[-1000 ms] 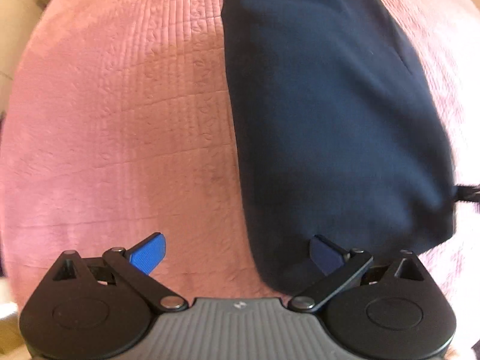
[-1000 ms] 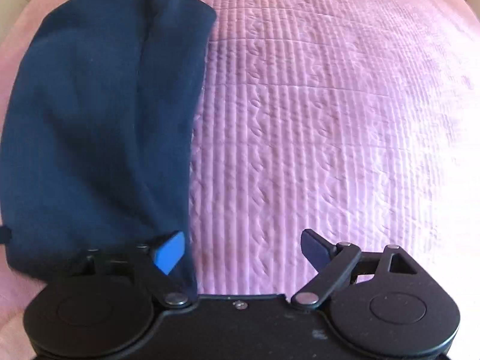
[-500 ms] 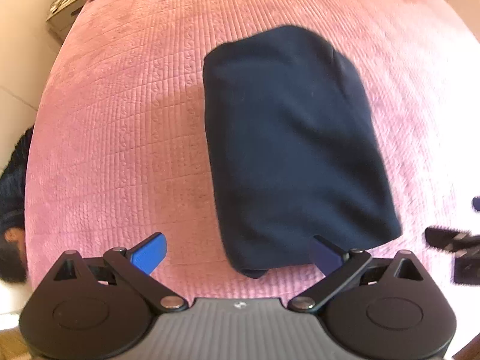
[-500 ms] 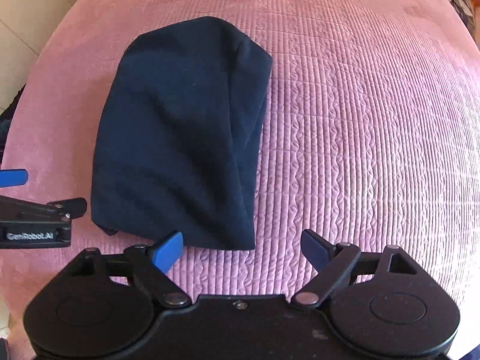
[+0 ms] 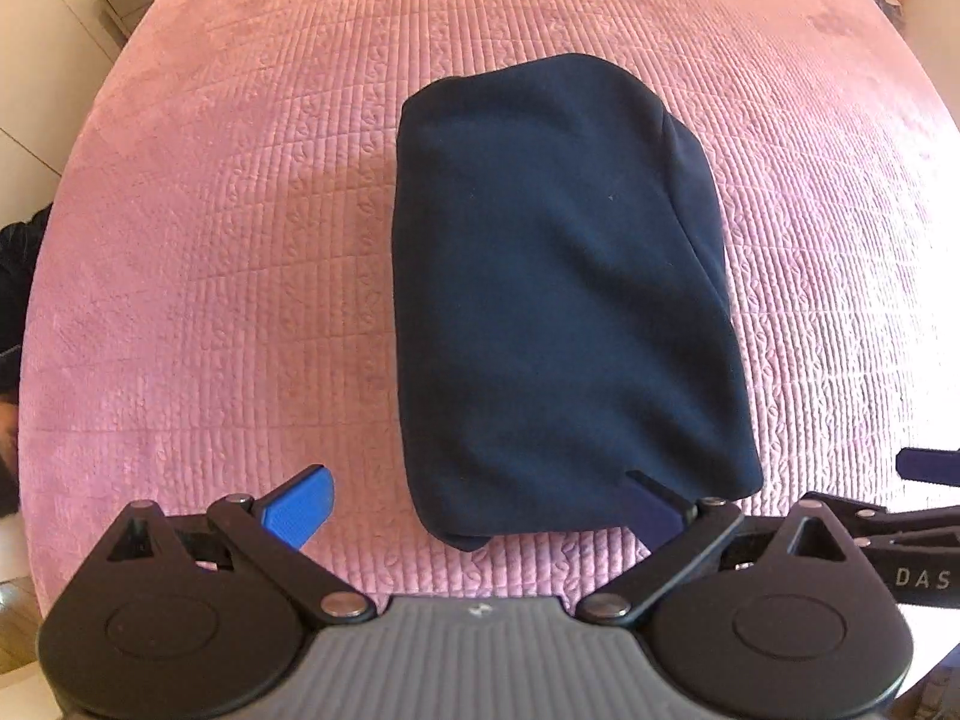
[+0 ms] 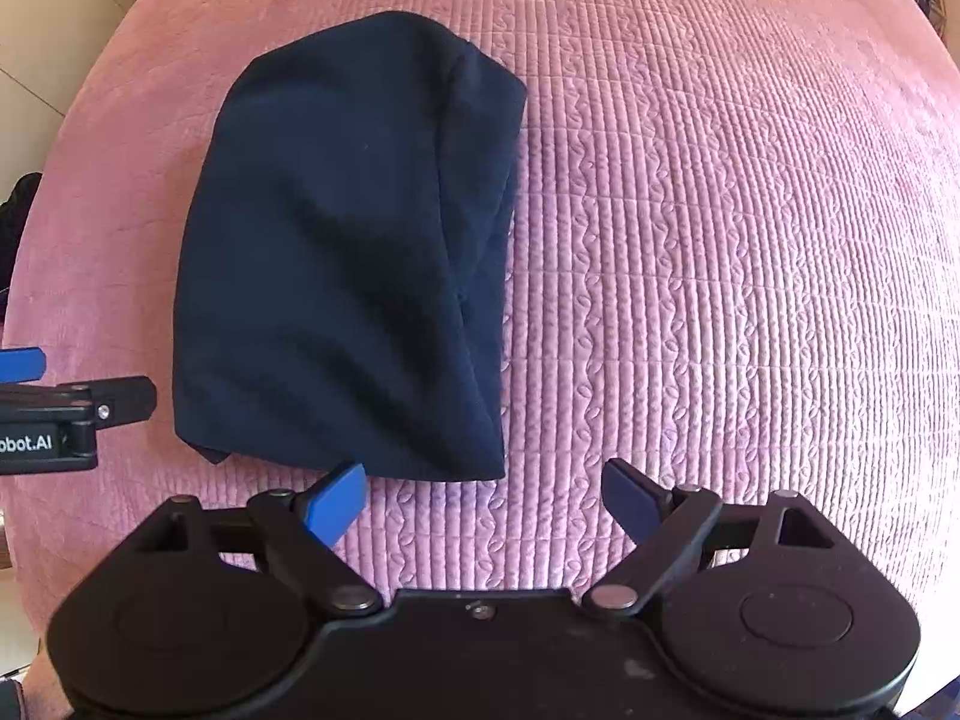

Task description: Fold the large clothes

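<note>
Both tools have pulled back, jaws apart and empty: left tool [image 5: 474, 507], right tool [image 6: 483, 495]. Ahead, the folded navy garment [image 5: 558, 300] looks soft and limp; pinch its near edge.

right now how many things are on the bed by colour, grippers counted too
navy: 1, the folded garment
pink: 1, the quilted bedspread itself
black with blue fingers: 2, left gripper and right gripper, both open and empty
total: 4
</note>
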Available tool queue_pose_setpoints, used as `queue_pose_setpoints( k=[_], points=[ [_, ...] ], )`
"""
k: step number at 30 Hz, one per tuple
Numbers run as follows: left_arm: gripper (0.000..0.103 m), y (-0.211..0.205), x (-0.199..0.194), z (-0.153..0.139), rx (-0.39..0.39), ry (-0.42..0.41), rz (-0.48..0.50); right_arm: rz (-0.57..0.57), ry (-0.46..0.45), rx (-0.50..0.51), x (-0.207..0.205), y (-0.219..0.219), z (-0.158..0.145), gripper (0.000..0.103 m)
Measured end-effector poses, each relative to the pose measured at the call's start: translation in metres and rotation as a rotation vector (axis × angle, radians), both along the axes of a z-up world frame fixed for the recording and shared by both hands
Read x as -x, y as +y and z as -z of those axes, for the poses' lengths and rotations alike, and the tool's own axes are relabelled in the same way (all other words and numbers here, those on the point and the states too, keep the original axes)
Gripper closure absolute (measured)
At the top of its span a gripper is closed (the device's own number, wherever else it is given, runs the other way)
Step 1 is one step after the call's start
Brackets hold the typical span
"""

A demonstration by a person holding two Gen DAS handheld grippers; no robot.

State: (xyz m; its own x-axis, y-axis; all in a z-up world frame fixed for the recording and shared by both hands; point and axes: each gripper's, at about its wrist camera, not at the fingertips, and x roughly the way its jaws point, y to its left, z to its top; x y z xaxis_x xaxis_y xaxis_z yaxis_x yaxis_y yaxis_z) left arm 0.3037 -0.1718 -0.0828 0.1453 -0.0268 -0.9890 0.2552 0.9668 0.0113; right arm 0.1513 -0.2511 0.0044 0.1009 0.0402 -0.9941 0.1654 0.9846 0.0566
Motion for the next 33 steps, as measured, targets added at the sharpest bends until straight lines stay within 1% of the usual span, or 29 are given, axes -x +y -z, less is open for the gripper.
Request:
queue_pose_setpoints(
  k=[2,5,10,14,18,23,27,33],
  points=[
    [0.001,-0.001,-0.001,0.002,-0.004,0.002,0.002,-0.002,0.008,-0.006,0.000,0.000,0.002,0.002],
    [0.001,0.000,-0.002,0.004,0.014,0.013,-0.004,0.008,0.018,-0.002,0.000,0.000,0.005,0.002],
    [0.001,-0.001,-0.006,0.010,0.007,0.022,-0.006,0.016,0.029,0.003,0.000,-0.003,0.009,0.002],
    [0.001,-0.003,-0.007,0.011,-0.008,0.003,0.002,0.013,0.039,0.002,0.001,-0.004,0.013,0.002],
    [0.001,-0.003,-0.010,0.012,-0.002,0.008,0.001,0.008,0.052,0.012,-0.001,-0.002,0.017,0.002],
    [0.001,-0.005,-0.010,0.015,-0.007,0.010,0.005,0.018,0.054,0.023,-0.002,-0.004,0.018,0.002],
    [0.001,-0.007,-0.008,0.016,-0.019,0.002,0.015,0.026,0.052,0.012,-0.001,-0.003,0.017,0.002],
    [0.001,-0.009,-0.007,0.014,-0.015,0.001,0.018,0.013,0.051,0.015,-0.004,-0.001,0.015,0.002]
  ],
)
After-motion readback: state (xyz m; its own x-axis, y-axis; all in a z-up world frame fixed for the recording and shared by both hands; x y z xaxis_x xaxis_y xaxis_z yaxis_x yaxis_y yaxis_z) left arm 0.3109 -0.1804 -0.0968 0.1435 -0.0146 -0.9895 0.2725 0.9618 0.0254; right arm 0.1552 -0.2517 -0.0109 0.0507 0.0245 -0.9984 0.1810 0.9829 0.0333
